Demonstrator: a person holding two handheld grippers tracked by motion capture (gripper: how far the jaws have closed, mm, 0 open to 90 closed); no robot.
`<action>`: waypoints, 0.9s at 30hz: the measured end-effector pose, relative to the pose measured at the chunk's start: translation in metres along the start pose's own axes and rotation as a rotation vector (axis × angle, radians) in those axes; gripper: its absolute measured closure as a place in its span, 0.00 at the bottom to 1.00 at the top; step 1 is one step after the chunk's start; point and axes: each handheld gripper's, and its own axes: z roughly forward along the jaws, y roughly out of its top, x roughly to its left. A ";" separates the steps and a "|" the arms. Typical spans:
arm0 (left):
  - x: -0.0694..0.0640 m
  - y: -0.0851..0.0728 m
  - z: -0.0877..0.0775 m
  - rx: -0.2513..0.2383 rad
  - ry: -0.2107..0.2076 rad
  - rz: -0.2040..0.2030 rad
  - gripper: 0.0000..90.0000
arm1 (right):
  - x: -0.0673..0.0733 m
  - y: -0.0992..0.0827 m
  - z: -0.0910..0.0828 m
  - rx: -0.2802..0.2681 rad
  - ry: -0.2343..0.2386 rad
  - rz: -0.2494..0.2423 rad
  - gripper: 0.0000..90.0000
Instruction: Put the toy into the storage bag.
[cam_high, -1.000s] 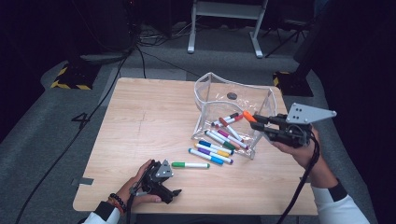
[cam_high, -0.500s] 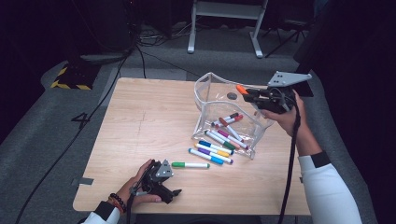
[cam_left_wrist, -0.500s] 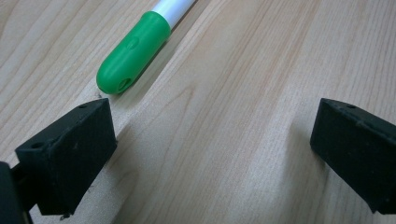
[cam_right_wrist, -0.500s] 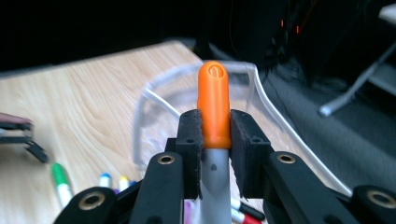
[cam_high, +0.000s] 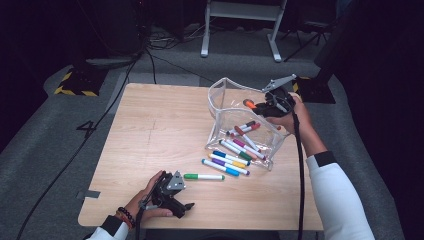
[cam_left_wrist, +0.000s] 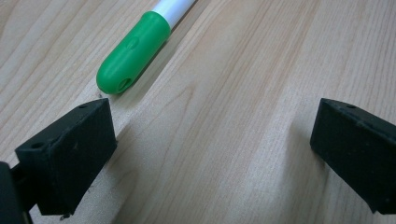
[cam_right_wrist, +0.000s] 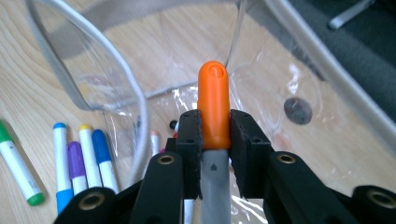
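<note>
The right tongs (cam_right_wrist: 215, 133) are clamped on an orange-capped marker with a grey barrel (cam_right_wrist: 214, 105); both black pads press the cap from either side, and its rounded tip sticks out past them. In the high view these right tongs (cam_high: 260, 105) hang above the far part of a clear plastic pouch with a pale rim (cam_high: 220, 92), with the orange cap (cam_high: 248, 104) pointing over its open mouth. Beyond the tips, through the clear wall, a small dark round spot (cam_right_wrist: 297, 110) shows at the pouch bottom.

Below and to the near side of the right tongs, several markers lie inside the pouch, among them red-capped ones (cam_high: 244, 128). Just outside its near edge lie a row of blue, purple and yellow-capped markers (cam_high: 227, 162) on the light wooden worktop (cam_high: 155, 125).

The left tongs (cam_left_wrist: 212, 154) stand open, nothing between the pads, resting low on the worktop. A green-capped white marker (cam_left_wrist: 135, 49) lies just ahead of the left pad, slightly apart from it. In the high view the left tongs (cam_high: 175, 192) sit at the near edge of the worktop, with this green marker (cam_high: 204, 176) just beyond them, well apart from the right tongs.
</note>
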 end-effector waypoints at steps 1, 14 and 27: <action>0.000 0.000 0.000 0.000 0.000 0.000 0.00 | 0.000 0.000 0.003 0.021 0.003 -0.002 0.83; 0.000 0.000 0.000 0.000 0.000 0.000 0.00 | 0.013 0.005 0.013 0.154 0.094 -0.063 0.78; 0.000 0.000 0.000 -0.002 -0.002 -0.002 0.01 | 0.006 -0.005 -0.018 -0.050 0.019 -0.032 0.58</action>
